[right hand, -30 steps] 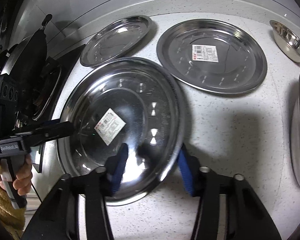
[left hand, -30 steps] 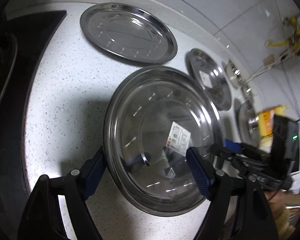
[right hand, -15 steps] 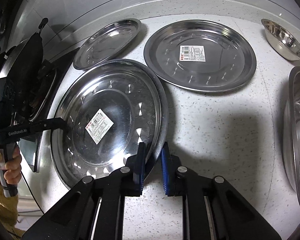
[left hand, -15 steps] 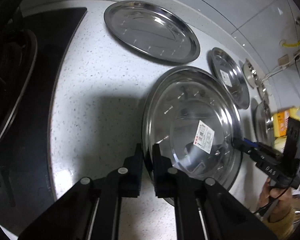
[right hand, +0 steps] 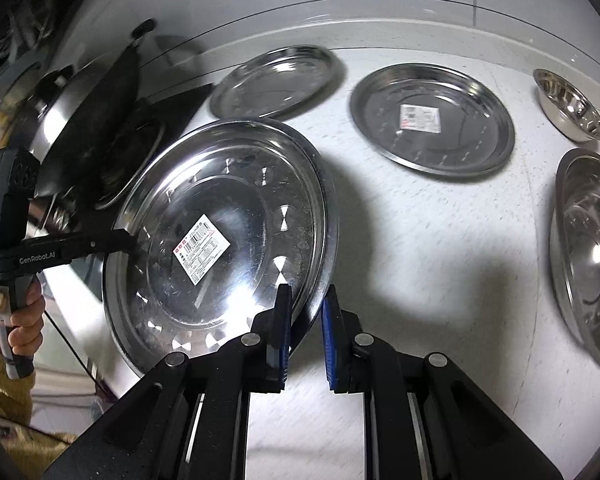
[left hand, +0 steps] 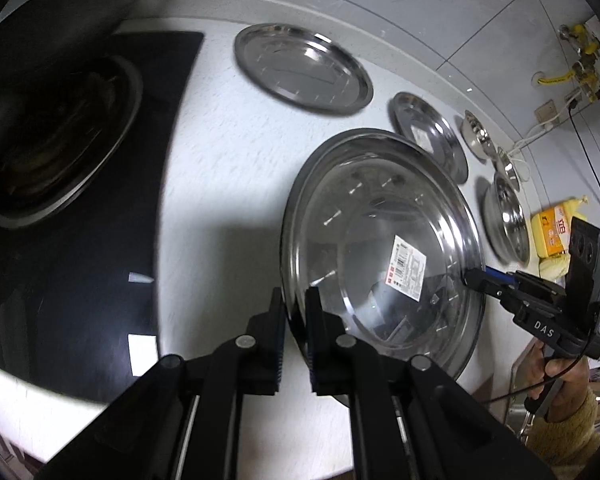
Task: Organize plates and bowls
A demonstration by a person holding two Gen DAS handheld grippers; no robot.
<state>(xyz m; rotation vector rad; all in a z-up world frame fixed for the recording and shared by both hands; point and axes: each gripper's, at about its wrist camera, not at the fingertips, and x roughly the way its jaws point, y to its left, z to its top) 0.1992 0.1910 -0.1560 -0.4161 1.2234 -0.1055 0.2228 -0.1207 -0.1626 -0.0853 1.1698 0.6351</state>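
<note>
A large steel plate with a barcode label is held above the white counter by both grippers on opposite rims. My left gripper is shut on its left rim; it also shows in the right wrist view. My right gripper is shut on its right rim; it also shows in the left wrist view. A plain steel plate lies at the back. A labelled plate lies to its right.
A black stove with a burner lies at the left, and a dark pan with a lid sits on it. Steel bowls and a larger steel dish stand at the right. A yellow packet is at the far right.
Both grippers closed on the large plate's opposite rims and lifted it off the counter. It now hangs higher and tilted, and both views have pulled back.
</note>
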